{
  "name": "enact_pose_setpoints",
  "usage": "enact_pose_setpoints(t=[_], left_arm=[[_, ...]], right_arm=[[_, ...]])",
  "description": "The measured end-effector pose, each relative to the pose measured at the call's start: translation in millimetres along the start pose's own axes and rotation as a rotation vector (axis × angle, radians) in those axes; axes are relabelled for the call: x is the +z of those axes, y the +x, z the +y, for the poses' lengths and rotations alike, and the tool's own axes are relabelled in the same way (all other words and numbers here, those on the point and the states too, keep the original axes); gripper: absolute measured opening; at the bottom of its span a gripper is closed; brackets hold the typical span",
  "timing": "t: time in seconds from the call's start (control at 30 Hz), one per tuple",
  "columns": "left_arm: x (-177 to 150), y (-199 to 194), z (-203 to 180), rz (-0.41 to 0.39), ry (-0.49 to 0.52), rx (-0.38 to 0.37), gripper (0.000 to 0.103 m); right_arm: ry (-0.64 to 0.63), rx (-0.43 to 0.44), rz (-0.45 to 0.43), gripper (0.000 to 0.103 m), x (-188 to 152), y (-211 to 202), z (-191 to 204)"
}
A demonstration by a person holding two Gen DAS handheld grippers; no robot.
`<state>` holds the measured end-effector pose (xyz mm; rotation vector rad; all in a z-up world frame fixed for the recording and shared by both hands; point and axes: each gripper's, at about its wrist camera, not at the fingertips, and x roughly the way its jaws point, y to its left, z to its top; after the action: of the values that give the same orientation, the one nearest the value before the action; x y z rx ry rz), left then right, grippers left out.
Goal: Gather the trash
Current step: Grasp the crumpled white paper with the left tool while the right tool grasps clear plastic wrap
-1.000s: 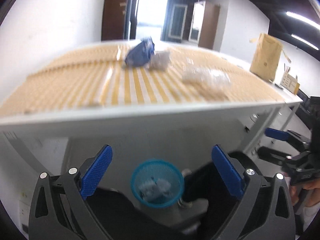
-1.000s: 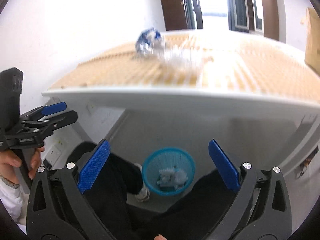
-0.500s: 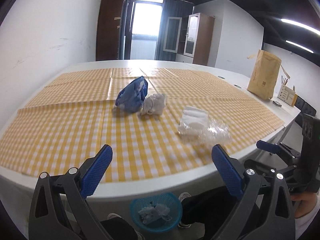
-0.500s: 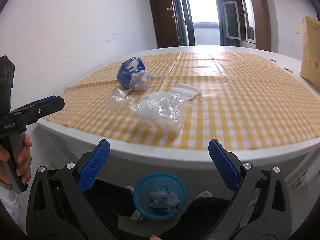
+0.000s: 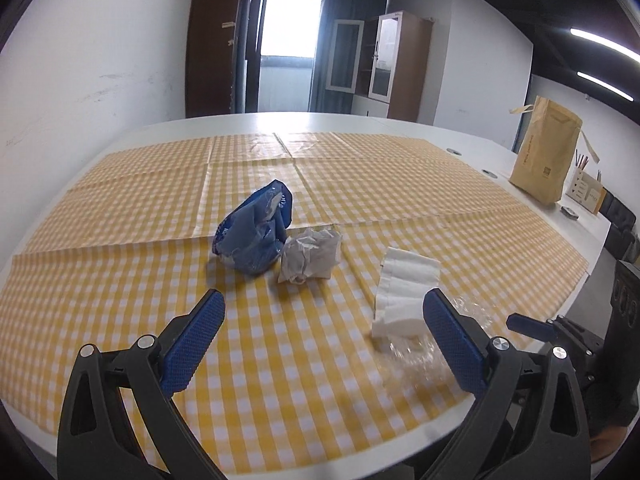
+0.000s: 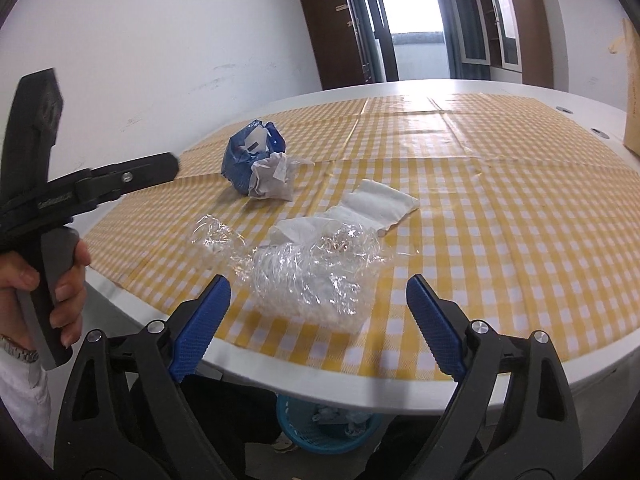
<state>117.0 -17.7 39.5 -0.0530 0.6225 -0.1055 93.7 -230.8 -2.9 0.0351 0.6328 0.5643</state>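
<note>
On the yellow checked tablecloth [image 5: 120, 300] lie a crumpled blue bag [image 5: 254, 236], a grey-white paper wad [image 5: 310, 256] touching it, a white folded tissue [image 5: 404, 292] and crumpled clear plastic wrap [image 6: 312, 272]. My left gripper [image 5: 324, 336] is open and empty above the cloth, short of the wad. My right gripper [image 6: 318, 320] is open and empty over the table's near edge, just before the clear wrap. The blue bag [image 6: 250, 156], wad [image 6: 272, 178] and tissue [image 6: 372, 204] lie beyond it. A blue bin [image 6: 328, 426] with trash stands under the table.
A brown paper bag [image 5: 546, 152] and a pen holder [image 5: 588, 192] stand at the far right of the white table [image 5: 280, 120]. A wall runs along the left side. Cabinets and a window door are at the back.
Both grippers have risen from below the table edge to above the tabletop and moved forward toward the trash. The bin has dropped out of the left wrist view.
</note>
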Motion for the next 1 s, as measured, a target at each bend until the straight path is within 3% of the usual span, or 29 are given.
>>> enact_pose_setpoints(t=[0.13,0.57,0.67,0.77,0.83,1.0], left_arm=[[11.7,32.4,0.7,0.057,0.011,0.022,0.097],[34.3,114.4,1.4,0.208,0.01,0.025,0.092],[37.5,124.8,2.0,0.226,0.015,0.038,0.087],[36.7,134.1,4.8,0.254,0.009,0.042,0.071],[34.6,135.1,5.2,0.258,0.004,0.028,0.054],[28.7,120.4,4.2,0.208,-0.008,-0.006,0.051]], right_arm=[[-0.016,-0.009,0.019,0.079,3.4,13.8,-0.8],[0.001,0.084,0.071,0.063,0.4,29.9,-5.1],[-0.016,0.082,0.071,0.06,-2.9,29.9,-1.5],[0.002,0.101,0.074,0.057,-7.2,27.5,-3.9],[0.015,0.107,0.074,0.055,-9.7,23.4,-6.0],[0.009,0.092,0.061,0.054,-14.2,10.1,-5.2]])
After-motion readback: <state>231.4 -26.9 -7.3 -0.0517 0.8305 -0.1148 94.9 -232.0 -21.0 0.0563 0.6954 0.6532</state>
